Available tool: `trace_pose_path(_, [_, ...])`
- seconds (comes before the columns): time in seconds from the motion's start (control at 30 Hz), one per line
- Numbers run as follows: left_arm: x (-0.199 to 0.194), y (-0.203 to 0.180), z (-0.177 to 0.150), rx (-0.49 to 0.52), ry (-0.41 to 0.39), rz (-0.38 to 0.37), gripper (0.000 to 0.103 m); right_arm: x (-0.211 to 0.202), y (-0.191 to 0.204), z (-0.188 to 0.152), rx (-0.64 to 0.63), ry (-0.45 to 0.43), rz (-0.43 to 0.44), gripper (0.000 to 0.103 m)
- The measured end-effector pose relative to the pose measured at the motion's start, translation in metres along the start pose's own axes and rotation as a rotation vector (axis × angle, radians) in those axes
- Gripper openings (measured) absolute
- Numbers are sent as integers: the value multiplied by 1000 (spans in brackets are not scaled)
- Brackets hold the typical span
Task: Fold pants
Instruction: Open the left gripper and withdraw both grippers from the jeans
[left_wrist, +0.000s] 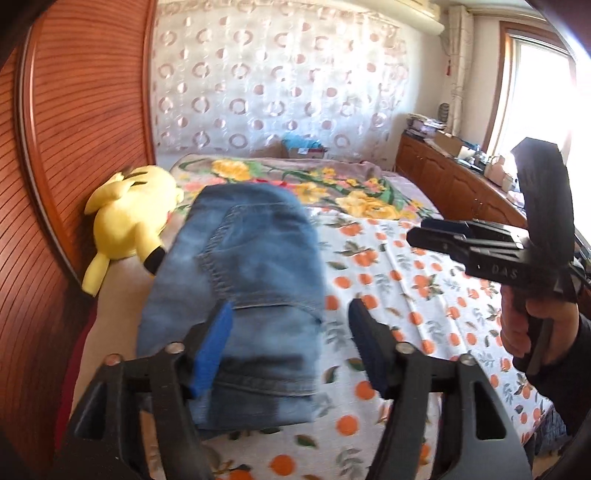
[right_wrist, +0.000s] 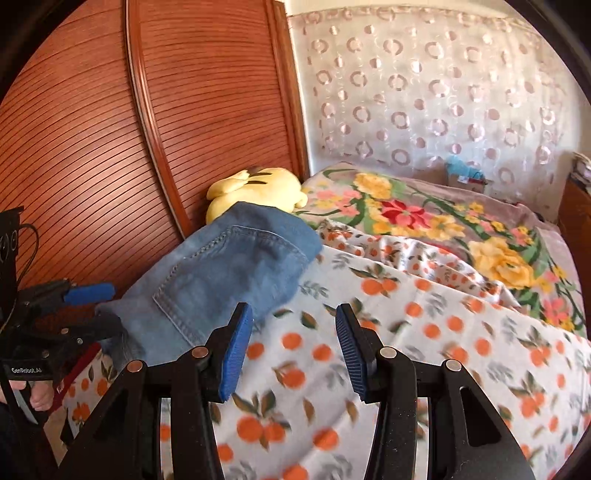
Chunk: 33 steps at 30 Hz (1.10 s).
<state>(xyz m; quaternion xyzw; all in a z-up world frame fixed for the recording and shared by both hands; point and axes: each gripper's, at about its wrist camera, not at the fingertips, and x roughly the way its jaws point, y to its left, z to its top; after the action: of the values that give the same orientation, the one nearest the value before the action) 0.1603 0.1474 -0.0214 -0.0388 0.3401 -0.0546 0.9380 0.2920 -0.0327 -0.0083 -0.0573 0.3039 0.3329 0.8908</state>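
A folded pair of blue jeans (left_wrist: 251, 266) (right_wrist: 229, 269) lies on the orange-print bed sheet (left_wrist: 406, 295) (right_wrist: 406, 332), near the left side of the bed. My left gripper (left_wrist: 290, 325) hovers over the near end of the jeans with its blue pads apart and not pressing the cloth. It also appears at the left edge of the right wrist view, left gripper (right_wrist: 99, 306), beside the denim. My right gripper (right_wrist: 291, 321) is open over bare sheet, to the right of the jeans, with nothing between its pads. A hand holds this right gripper (left_wrist: 421, 230) at the right of the left wrist view.
A yellow plush toy (left_wrist: 129, 221) (right_wrist: 255, 184) lies against the ribbed wooden panel (left_wrist: 74, 147) beyond the jeans. A floral blanket (left_wrist: 332, 184) (right_wrist: 443, 221) covers the far part of the bed. A wooden cabinet (left_wrist: 443, 177) with clutter stands along the right side under a window.
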Motion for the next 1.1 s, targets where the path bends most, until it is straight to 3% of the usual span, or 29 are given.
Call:
trace_pose_path(0.23, [-4,-31,4,18,-55,-19,88,-50,-4,-28,32,-14,-78,49])
trace_pose_path(0.4, [-6,-56,5,49,-59,-55,88,-78,-5,-46,73,-12,-130,50])
trace_pose_path(0.77, [-19,-104,-3,117,-74,-123,88,-138,10,-75,124,-59,-256,67])
trace_pose_path(1.1, [-38,-142,-7,149,-82,-111,88,-197,40,-96,154,-120,-336,72])
